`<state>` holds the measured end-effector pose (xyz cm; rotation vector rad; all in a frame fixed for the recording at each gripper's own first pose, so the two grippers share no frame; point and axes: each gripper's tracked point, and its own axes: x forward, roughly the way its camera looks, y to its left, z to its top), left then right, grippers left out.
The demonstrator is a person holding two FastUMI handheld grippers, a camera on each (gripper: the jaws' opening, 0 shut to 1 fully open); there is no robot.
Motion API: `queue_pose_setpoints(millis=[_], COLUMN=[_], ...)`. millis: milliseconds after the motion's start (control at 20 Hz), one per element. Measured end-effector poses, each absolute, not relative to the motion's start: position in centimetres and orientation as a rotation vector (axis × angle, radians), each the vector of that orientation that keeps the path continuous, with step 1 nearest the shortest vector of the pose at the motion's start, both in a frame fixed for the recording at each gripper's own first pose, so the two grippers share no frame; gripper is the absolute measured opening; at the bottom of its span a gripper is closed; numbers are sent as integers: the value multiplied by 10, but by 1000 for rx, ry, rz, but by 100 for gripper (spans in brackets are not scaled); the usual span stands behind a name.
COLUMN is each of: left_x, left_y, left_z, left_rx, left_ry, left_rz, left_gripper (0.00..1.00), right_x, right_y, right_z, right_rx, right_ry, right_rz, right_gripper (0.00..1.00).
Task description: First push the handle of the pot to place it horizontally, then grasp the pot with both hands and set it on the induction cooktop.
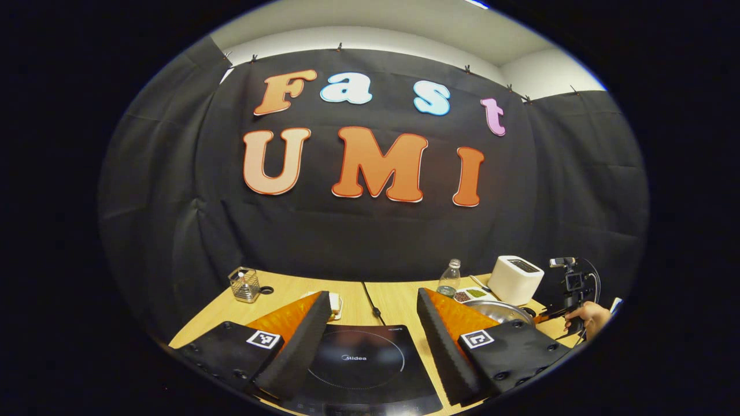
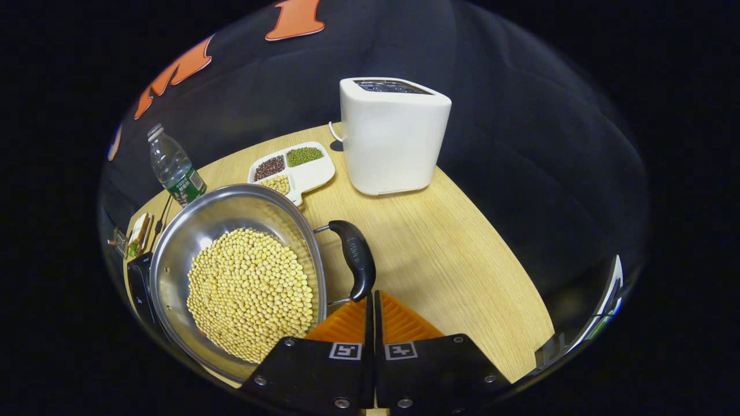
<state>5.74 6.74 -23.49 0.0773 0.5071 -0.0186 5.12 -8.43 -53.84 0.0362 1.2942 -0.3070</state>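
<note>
The wooden table (image 2: 439, 254) holds a big pot (image 2: 191, 242) of beans. Behind the pot sit a white toaster (image 2: 393, 138), a snack tray (image 2: 315, 173) and a bottle (image 2: 173, 167)

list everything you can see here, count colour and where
pot: 1, steel, near side of table, full of yellow beans, black handle beside the right gripper's tips
induction cooktop: 1, black, near table edge, between the left gripper's fingers
toaster: 1, white, far side of table
divided dish: 1, white, holds dark, green and yellow beans, between pot and toaster
bottle: 1, clear with green label, behind pot
wire basket: 1, metal, far left of table
table: 1, light wood
left gripper: 1, black and orange, open above cooktop
right gripper: 1, black and orange, shut, at pot handle
</note>
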Motion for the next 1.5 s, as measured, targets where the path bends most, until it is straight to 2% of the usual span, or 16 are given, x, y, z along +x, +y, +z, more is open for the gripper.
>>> queue_pose_setpoints(millis=[300,650,750,800,850,900,950,1000,1100,1200,1500], left_x=[60,58,59,60,59,62,62,63,66,66,70], left_y=[49,10,-9,-20,-26,-35,-41,-46,-53,-58,-59], left_z=[-280,-350,-367,-380,-391,-405,-417,-428,-455,-479,-533], left_rx=[64,-55,-78,-84,-86,-85,-79,-72,-48,-34,37], left_ry=[607,835,901,935,967,999,1034,1059,1113,1161,1206], left_rz=[-47,-89,-123,-133,-137,-142,-143,-150,-149,-137,-92], left_gripper=[98,98,96,97,97,97,97,97,97,97,96], right_x=[61,87,92,94,95,96,96,96,100,105,113], right_y=[-89,-84,-67,-60,-54,-50,-46,-46,-52,-51,-60], right_z=[-540,-484,-478,-481,-483,-486,-490,-495,-499,-501,-517], right_rx=[84,186,182,176,162,144,122,89,16,-12,-45], right_ry=[1284,1162,1153,1157,1158,1164,1171,1178,1173,1169,1162], right_rz=[-267,-149,-86,-61,-35,-19,-5,-9,-14,-8,-17], right_gripper=[0,2,19,36,44,59,64,75,87,92,94])
